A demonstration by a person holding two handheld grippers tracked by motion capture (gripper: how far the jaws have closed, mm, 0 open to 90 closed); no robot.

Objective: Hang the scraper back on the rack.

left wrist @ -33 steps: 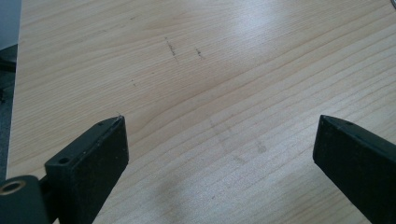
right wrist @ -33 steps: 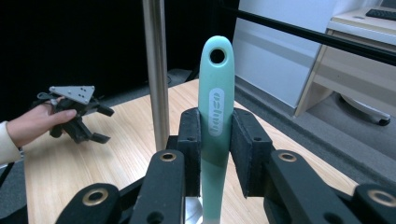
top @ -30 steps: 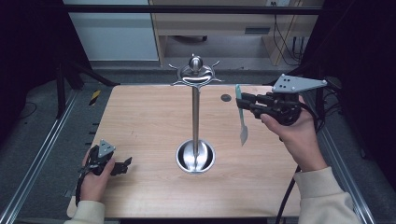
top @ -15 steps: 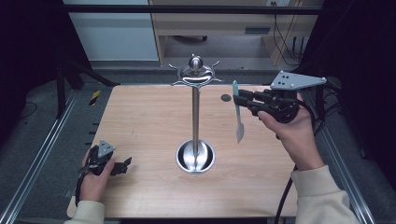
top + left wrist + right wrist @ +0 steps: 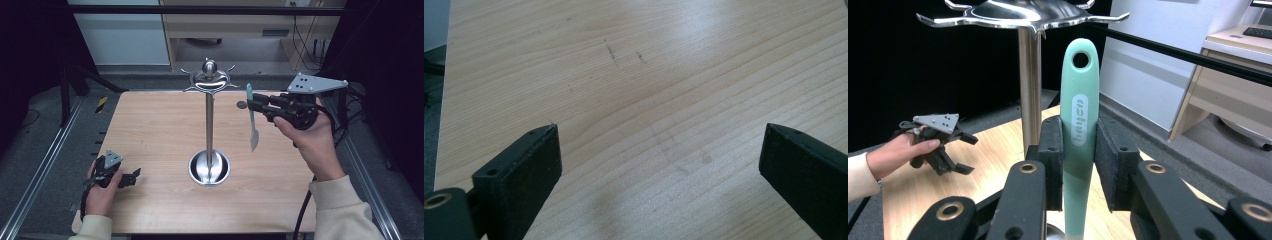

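A chrome utensil stand rises from a round base at the table's middle, with curved hooks around its crown. My right gripper is shut on a mint-green-handled utensil, held upright with the blade hanging down. Its handle top sits just right of the stand's hooks. In the right gripper view the pads clamp the green handle, whose hanging hole is near the level of the hooks. My left gripper rests low at the table's front left, open, with bare wood between its jaws.
The wooden table has metal rails along both sides. A small dark disc lies on the wood behind the utensil. A cabinet and cables stand beyond the far edge. The left hand and its gripper appear past the stand's pole.
My right gripper has carried the utensil a little to the left and up, closer to the stand's hooks. The left gripper has stayed in place.
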